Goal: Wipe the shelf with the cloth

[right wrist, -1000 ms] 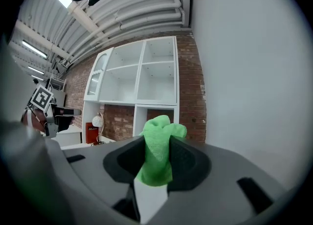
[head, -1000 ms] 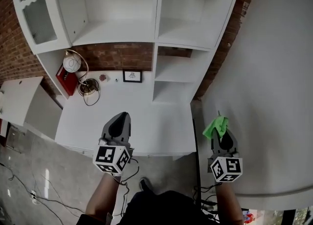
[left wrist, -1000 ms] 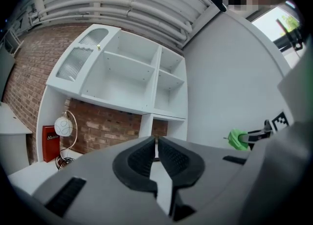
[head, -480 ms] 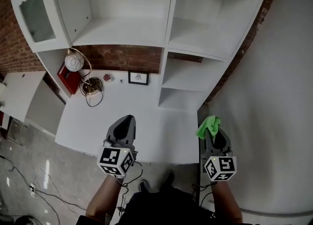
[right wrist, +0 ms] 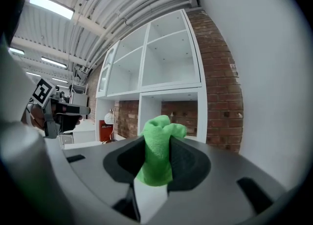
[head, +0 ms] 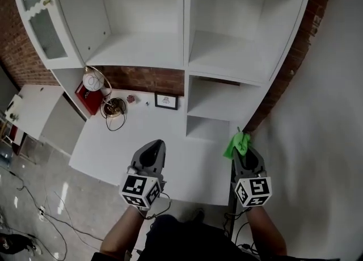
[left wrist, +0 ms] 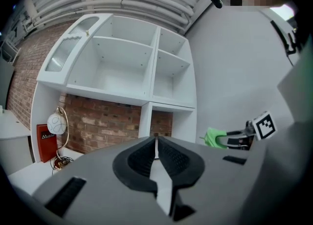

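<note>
Right claw nearer shelf, green cloth between its jaws

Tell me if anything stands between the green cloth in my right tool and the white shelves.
Nothing visible does. The right tool is shut on the cloth, with only open air between it and the shelves ahead. The lamp and picture frame stand off to the left.
</note>
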Action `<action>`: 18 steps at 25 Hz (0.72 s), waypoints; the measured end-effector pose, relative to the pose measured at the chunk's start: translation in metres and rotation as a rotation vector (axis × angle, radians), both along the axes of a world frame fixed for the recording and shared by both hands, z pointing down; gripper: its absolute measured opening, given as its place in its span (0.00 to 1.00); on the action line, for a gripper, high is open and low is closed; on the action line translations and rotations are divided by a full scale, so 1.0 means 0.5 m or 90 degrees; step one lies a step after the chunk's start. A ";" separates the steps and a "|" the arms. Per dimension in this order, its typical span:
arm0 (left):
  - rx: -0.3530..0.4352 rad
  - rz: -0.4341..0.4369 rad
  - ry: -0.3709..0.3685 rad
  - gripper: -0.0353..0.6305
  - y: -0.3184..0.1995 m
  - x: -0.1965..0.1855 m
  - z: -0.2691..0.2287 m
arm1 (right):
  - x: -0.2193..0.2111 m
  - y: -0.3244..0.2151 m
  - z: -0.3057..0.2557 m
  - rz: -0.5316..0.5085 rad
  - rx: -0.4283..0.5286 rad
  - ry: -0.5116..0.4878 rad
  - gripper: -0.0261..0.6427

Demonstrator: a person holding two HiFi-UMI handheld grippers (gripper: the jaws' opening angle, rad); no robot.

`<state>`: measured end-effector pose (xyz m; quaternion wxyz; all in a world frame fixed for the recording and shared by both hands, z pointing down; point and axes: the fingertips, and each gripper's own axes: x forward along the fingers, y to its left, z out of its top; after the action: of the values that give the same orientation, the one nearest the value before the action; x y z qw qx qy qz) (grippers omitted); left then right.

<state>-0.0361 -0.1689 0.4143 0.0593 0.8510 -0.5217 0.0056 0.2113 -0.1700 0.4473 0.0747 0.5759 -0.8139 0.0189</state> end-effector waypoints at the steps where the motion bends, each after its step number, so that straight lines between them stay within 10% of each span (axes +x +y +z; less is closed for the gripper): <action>1: -0.001 -0.001 -0.004 0.08 -0.004 0.003 0.003 | -0.002 -0.015 0.001 -0.008 -0.001 0.002 0.22; 18: -0.004 -0.047 -0.010 0.08 -0.052 -0.143 0.000 | -0.149 -0.346 0.000 -0.059 -0.038 0.032 0.22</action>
<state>-0.1077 -0.1951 0.4145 0.0578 0.8311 -0.5529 0.0120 0.1368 -0.3432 0.4474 0.1132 0.5353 -0.8367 0.0253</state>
